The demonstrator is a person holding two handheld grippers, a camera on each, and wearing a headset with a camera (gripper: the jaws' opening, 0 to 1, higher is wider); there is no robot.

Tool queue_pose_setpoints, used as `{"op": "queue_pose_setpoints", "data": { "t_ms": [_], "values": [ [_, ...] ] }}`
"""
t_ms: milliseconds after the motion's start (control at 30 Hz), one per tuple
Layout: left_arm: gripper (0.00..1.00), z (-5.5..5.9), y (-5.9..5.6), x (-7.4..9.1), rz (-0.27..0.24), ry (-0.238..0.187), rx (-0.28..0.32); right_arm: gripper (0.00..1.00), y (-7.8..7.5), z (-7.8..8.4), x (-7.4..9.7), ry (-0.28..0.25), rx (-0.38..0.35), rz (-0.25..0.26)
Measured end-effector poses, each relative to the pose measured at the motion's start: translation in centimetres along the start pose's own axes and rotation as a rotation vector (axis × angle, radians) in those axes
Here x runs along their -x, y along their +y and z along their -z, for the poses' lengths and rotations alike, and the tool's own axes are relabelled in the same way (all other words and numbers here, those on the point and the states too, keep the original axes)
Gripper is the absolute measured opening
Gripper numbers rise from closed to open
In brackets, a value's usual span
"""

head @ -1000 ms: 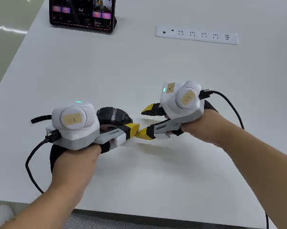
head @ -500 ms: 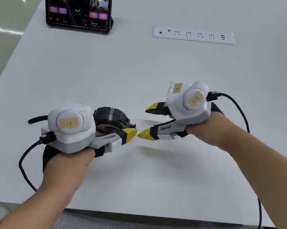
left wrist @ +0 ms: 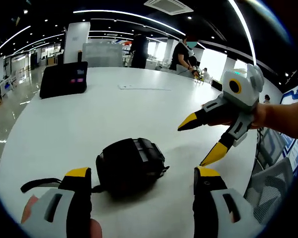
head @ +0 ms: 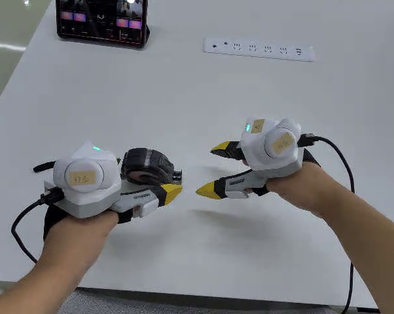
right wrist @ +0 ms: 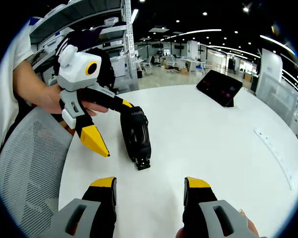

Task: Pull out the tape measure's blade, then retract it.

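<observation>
A black tape measure (head: 146,167) lies on the white table (head: 184,98), no blade drawn out that I can see. My left gripper (head: 173,182) stands open around its near side; one yellow tip shows, the other is hidden behind the case. In the left gripper view the tape measure (left wrist: 131,166) sits just ahead between the wide jaws of the left gripper (left wrist: 142,172). My right gripper (head: 213,170) hovers open to the right, apart from the case, holding nothing. From the right gripper view the tape measure (right wrist: 137,134) lies beyond the right gripper (right wrist: 150,182), with the left gripper (right wrist: 113,127) beside it.
A dark tablet (head: 102,19) stands at the far left of the table, a white power strip (head: 258,49) at the far middle. Cables trail from both grippers. A mesh chair (right wrist: 30,163) stands at the near table edge.
The two grippers' tips were close together a second ago; they have drawn apart, the right one to the right, the left one back and left. The tape measure stays on the table.
</observation>
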State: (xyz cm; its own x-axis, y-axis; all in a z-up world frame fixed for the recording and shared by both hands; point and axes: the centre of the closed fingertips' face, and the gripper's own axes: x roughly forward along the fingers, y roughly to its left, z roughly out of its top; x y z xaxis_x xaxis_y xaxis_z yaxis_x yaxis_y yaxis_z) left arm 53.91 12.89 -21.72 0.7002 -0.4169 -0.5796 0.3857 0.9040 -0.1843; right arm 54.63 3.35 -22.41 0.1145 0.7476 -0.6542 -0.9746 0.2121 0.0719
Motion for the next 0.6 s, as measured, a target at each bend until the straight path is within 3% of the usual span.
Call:
{"op": "queue_pose_setpoints", "data": {
  "t_ms": [600],
  "values": [
    [0.88,0.8,-0.1,2.1,0.051,0.038,-0.122,0.61,0.7,1.1,3.4,-0.029,-0.032,0.081]
  ]
}}
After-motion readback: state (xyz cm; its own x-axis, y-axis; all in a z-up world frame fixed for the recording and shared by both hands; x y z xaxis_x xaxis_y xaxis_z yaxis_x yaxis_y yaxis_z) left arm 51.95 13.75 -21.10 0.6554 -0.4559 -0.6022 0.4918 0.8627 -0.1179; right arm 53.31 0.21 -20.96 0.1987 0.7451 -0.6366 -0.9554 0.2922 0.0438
